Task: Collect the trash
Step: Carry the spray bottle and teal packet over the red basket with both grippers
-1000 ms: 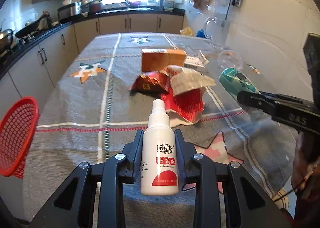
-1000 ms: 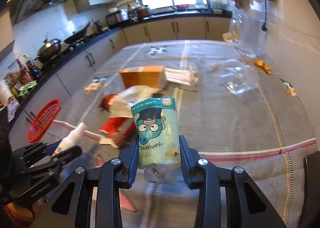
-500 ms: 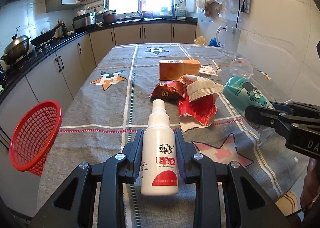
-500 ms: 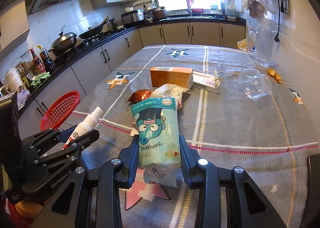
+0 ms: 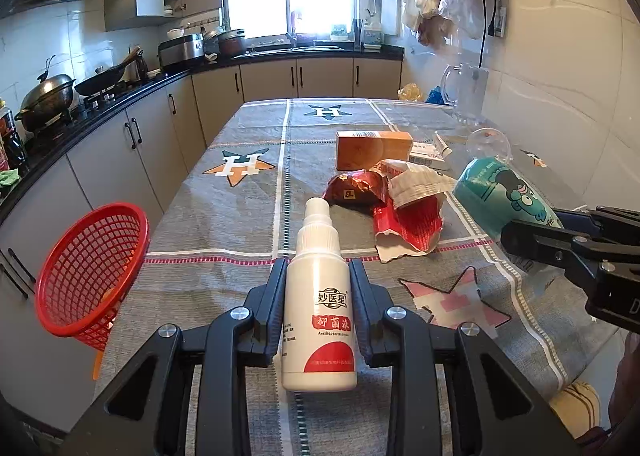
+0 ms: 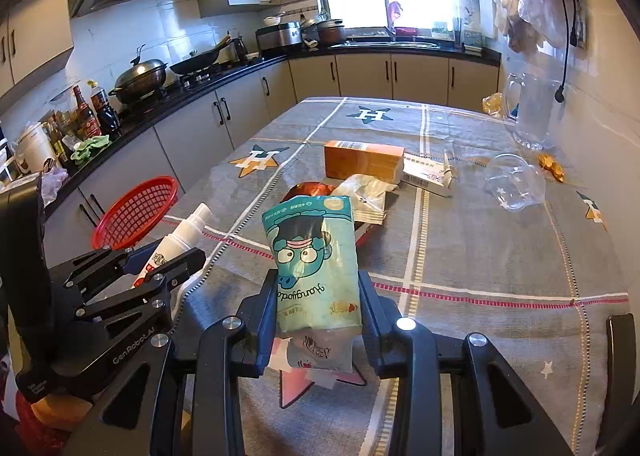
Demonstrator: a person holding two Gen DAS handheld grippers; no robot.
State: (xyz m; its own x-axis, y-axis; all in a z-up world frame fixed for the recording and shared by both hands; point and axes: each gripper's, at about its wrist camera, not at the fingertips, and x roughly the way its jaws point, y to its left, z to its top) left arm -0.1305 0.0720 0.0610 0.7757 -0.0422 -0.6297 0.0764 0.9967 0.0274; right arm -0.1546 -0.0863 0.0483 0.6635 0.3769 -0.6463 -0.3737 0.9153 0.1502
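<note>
My left gripper [image 5: 318, 288] is shut on a white spray bottle [image 5: 319, 312] with a red label, held above the near end of the table. My right gripper [image 6: 318, 296] is shut on a teal snack bag [image 6: 314, 264] with a cartoon face. Each gripper shows in the other's view: the right one [image 5: 532, 234] with the teal bag [image 5: 500, 186] at the right edge, the left one [image 6: 160, 260] with the bottle [image 6: 180, 234] at the left. A red mesh basket [image 5: 90, 268] hangs off the table's left side. Red wrappers [image 5: 404, 212] and an orange box [image 5: 372, 148] lie mid-table.
A grey star-patterned tablecloth [image 5: 240, 208] covers the table. A clear plastic cup [image 6: 516, 182] lies on its side at the right, with a white carton [image 6: 428, 174] and a glass jug [image 6: 532, 112] beyond. Kitchen counters with cookware [image 6: 140, 76] run along the left.
Both grippers have risen and drawn back from the table with their loads, so more of the kitchen and basket shows. Both grips are unchanged.
</note>
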